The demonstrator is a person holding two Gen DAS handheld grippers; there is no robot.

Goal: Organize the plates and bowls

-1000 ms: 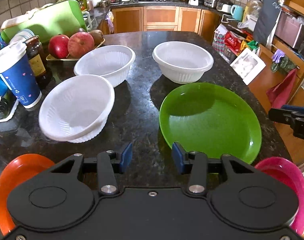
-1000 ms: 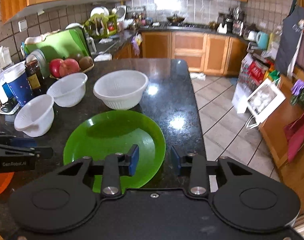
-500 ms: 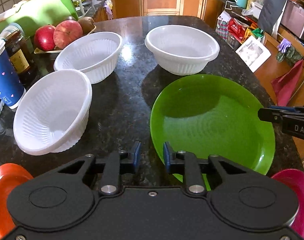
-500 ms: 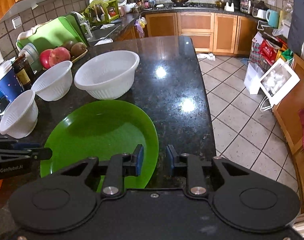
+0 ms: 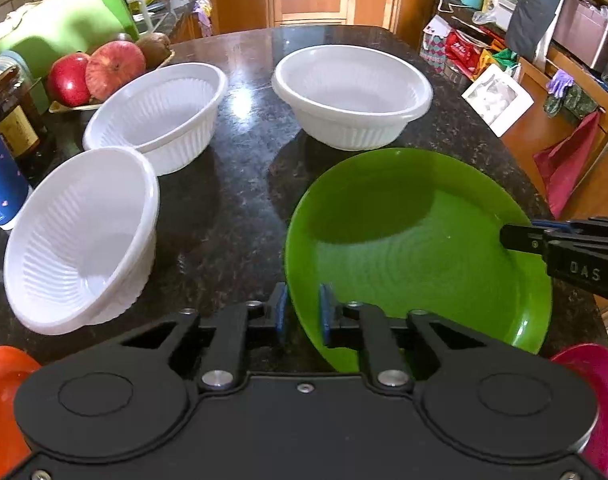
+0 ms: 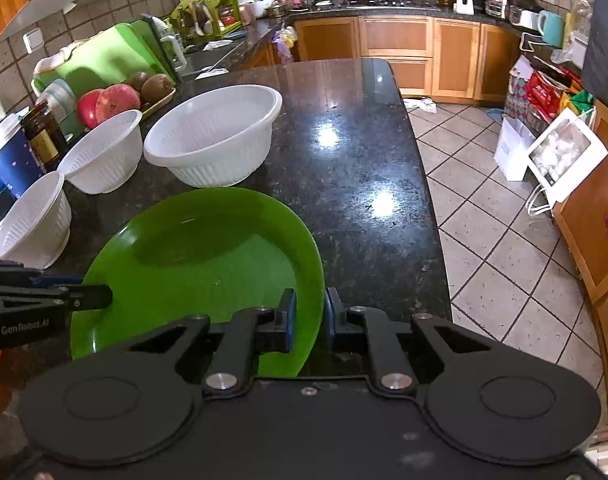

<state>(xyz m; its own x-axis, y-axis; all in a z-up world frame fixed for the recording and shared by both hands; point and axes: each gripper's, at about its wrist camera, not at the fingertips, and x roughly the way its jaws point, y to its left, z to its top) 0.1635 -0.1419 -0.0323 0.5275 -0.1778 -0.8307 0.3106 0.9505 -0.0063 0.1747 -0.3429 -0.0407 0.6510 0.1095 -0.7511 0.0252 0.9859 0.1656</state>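
Green plate (image 5: 419, 240) on counter (image 5: 232, 200), near its right edge | both grippers' fingers (image 5: 280, 312) pinching opposite rims, just closed | three white bowls (image 5: 351, 96) crowd behind | bare counter beyond.

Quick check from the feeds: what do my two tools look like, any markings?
Both are matte black, with two round housings, silver pivot screws and blue pads on the fingers. The left tool reads "GenRobot.AI" on its side; the right tool shows "DAS". No cables or sleeves visible.

"DAS" was printed on the right gripper (image 5: 515, 236); "GenRobot.AI" stood in pale letters on the left gripper's (image 6: 104, 296) black body.
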